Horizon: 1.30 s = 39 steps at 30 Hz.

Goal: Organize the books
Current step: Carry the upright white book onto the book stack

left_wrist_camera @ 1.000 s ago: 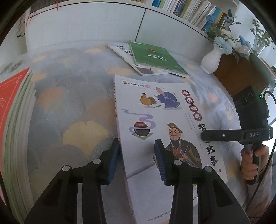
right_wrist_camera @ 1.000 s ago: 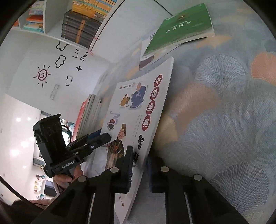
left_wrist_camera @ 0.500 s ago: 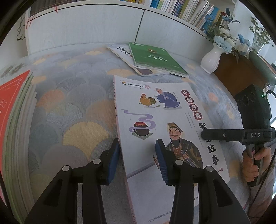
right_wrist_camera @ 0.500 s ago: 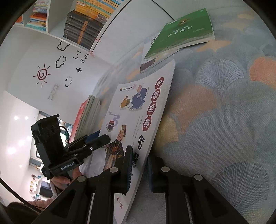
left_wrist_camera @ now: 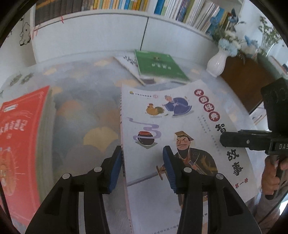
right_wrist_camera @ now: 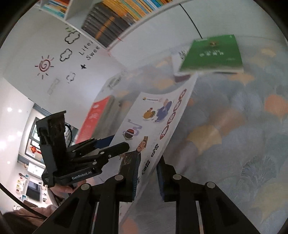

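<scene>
A white picture book (left_wrist_camera: 180, 126) with cartoon figures and red title discs is tilted up off the patterned tablecloth (left_wrist_camera: 81, 117). My left gripper (left_wrist_camera: 143, 167) straddles its spine edge, one blue pad against the spine and the other on the cover, and carries that side. In the right wrist view the book (right_wrist_camera: 153, 126) curves upward. My right gripper (right_wrist_camera: 146, 178) has the book's opposite edge between its jaws, which are opening: the left pad is near the cover and the right pad stands clear. My left gripper (right_wrist_camera: 118, 142) shows there at the book's far side.
A stack with a red-covered book (left_wrist_camera: 21, 135) on top lies at the left. A green book (left_wrist_camera: 158, 64) rests on another white book (left_wrist_camera: 126, 61) at the back. A white vase (left_wrist_camera: 216, 63) of flowers stands on the right. A full bookshelf (left_wrist_camera: 126, 5) runs behind the table.
Both grippers have risen with the white book, and the table looks farther below. The right gripper's jaws have widened around the book's edge. The view has swung toward the shelf.
</scene>
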{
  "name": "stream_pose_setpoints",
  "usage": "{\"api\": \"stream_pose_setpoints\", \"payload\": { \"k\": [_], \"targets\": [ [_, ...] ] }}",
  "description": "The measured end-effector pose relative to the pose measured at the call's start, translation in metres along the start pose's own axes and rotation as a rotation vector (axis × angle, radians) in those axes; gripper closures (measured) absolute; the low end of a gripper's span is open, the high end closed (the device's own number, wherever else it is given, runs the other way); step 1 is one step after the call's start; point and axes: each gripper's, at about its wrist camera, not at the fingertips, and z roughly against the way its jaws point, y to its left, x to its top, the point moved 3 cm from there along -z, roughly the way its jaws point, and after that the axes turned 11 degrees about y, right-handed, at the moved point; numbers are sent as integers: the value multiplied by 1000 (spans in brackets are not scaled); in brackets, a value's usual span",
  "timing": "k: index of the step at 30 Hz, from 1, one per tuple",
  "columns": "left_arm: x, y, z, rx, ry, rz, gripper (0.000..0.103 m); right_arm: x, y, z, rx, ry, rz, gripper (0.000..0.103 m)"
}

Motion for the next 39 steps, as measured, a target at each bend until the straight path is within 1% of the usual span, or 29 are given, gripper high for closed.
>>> {"api": "stream_pose_setpoints", "payload": {
  "k": [2, 9, 11, 14, 17, 18, 22, 24, 27, 29, 33, 37, 39],
  "targets": [
    [1, 3, 8, -8, -9, 4, 62, 0, 8, 3, -10, -12, 14, 83],
    [1, 14, 31, 34, -46, 8, 62, 6, 41, -3, -53, -11, 78, 83],
    [1, 20, 39, 22, -53, 15, 62, 9, 51, -3, -57, -13, 94, 83],
    [4, 28, 49, -6, -68, 18, 62, 14, 66, 0, -89, -29, 132, 83],
    [8, 37, 60, -8, -87, 15, 62, 21, 80, 2, -73, -39, 152, 83],
    [9, 41, 64, -6, -97, 14, 62, 24, 85, 2, -73, -41, 161, 83],
    [13, 55, 79, 24, -126, 8, 62, 32, 109, -4, -117, -49, 214, 83],
    [13, 63, 85, 36, -133, 4, 62, 38, 122, -10, -119, -46, 236, 83],
    [12, 79, 97, 54, -148, -1, 62, 47, 140, -20, -144, -42, 274, 83],
    [11, 92, 108, 83, -169, 2, 62, 54, 152, -32, -146, -25, 297, 83],
    [8, 126, 126, 101, -212, 38, 62, 67, 177, -56, -128, 3, 326, 83],
    [2, 162, 136, 109, -252, 81, 62, 79, 202, -83, -119, 29, 368, 83],
    [-1, 175, 137, 114, -258, 97, 62, 83, 213, -98, -116, 43, 390, 83]
  ]
}}
